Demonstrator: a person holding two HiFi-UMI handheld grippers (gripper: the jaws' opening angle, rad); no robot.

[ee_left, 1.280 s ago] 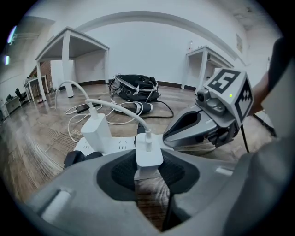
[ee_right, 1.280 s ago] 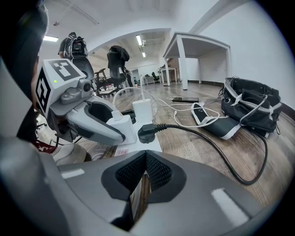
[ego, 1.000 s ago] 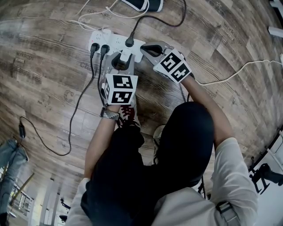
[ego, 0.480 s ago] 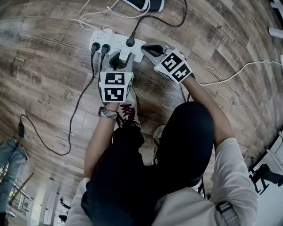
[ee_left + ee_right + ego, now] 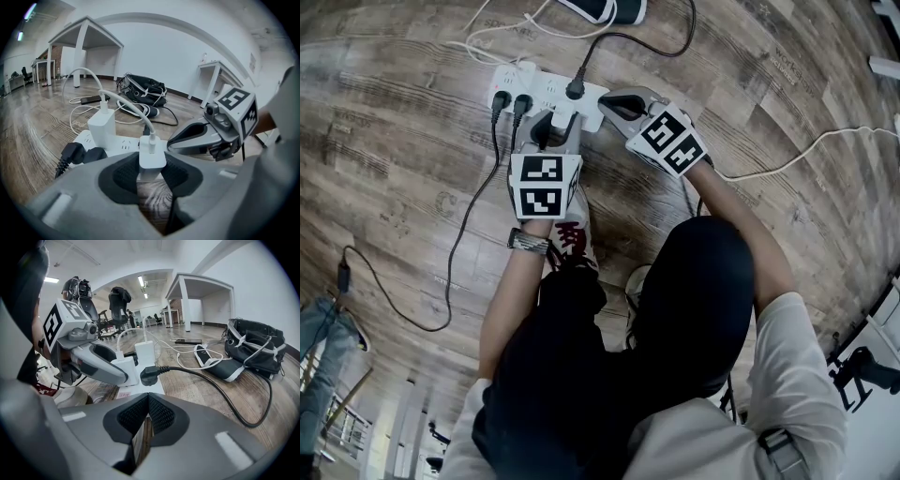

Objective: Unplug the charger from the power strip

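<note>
Rotation is the one change over the last second: in the head view the marker cube on the left hand-held gripper (image 5: 555, 127) was canted and now sits square, so the wrist has rolled while the hand has kept its place. The left gripper view shows its jaws about half apart and clamped on the white charger (image 5: 152, 157), a black pad against each side of the body, the charger's white cable rising from its top. The charger stands at the near edge of the white power strip (image 5: 119, 144), which runs across just beyond the jaws. No view shows whether the prongs have left the socket.

The right hand-held gripper (image 5: 147, 416) has not shifted. Its jaws are together with nothing clearly between them, and its tips sit at the right end of the strip, just beside the charger. It probably steadies the strip, though contact cannot be confirmed.

The roll reads as a loosening twist or a squaring of the grip. The charger has not risen from the strip, so the pull itself appears still to come.
</note>
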